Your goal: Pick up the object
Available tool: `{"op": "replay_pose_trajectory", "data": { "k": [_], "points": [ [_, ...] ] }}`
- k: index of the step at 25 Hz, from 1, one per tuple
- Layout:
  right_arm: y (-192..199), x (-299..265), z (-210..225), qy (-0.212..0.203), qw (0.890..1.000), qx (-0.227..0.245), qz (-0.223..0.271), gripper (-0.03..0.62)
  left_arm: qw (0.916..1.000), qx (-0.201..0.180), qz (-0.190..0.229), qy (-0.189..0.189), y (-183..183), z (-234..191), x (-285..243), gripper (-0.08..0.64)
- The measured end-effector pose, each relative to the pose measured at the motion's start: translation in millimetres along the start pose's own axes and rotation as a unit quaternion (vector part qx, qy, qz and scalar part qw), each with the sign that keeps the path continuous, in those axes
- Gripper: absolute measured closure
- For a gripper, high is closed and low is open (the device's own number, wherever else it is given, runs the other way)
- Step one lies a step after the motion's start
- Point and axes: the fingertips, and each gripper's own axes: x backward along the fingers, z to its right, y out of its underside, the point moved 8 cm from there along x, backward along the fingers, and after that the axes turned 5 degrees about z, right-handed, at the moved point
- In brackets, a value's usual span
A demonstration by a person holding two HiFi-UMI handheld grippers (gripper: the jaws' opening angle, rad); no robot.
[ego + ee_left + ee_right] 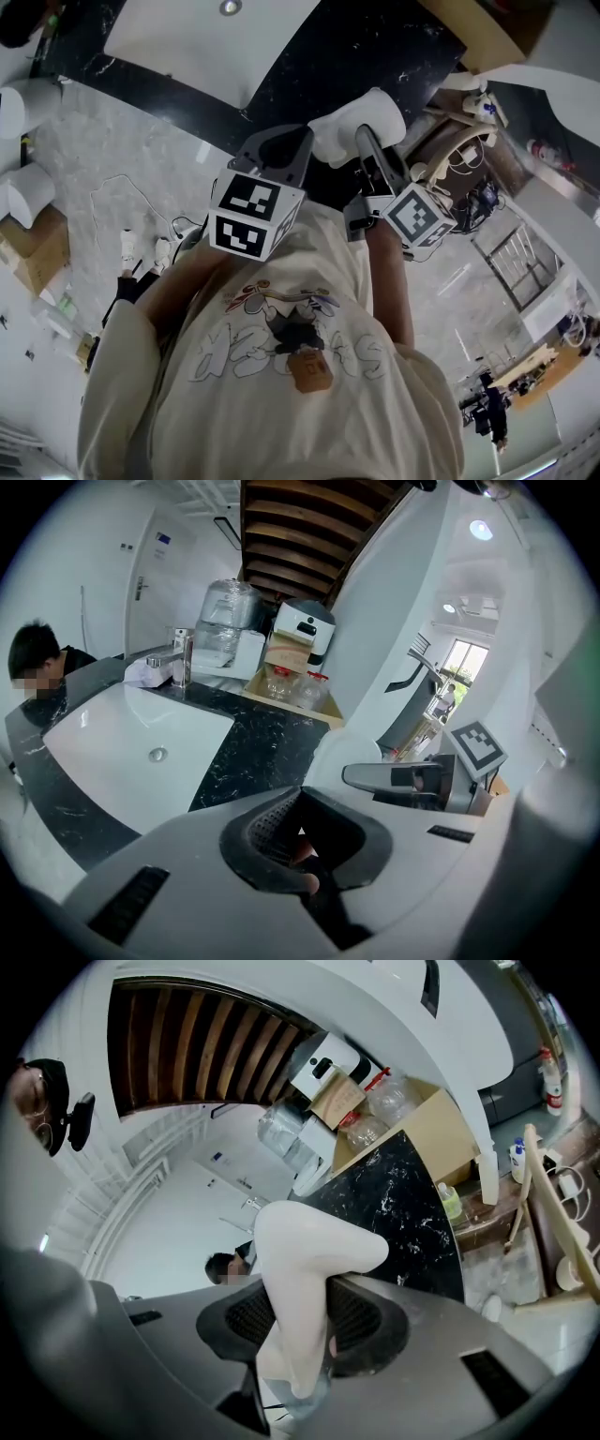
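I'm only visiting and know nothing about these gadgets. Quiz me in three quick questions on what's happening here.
1. Which gripper is clamped on the smooth white rounded object? A) the left one B) the right gripper
2. True or false: the white basin is set into a black marbled countertop.
3. Fill in: the cube on a gripper carries black-and-white square ____.

Key: 1 B; 2 true; 3 markers.
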Motion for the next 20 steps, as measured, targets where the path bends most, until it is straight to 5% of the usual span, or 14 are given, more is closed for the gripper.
{"op": "replay_pose_trajectory", "data": {
  "k": [20],
  "points": [
    [16,26,-32,-0.003,0.999,0.002,0.049,0.428,0.9991,-0.026,0.027,0.021,-7,2,28,0.555]
  ]
}}
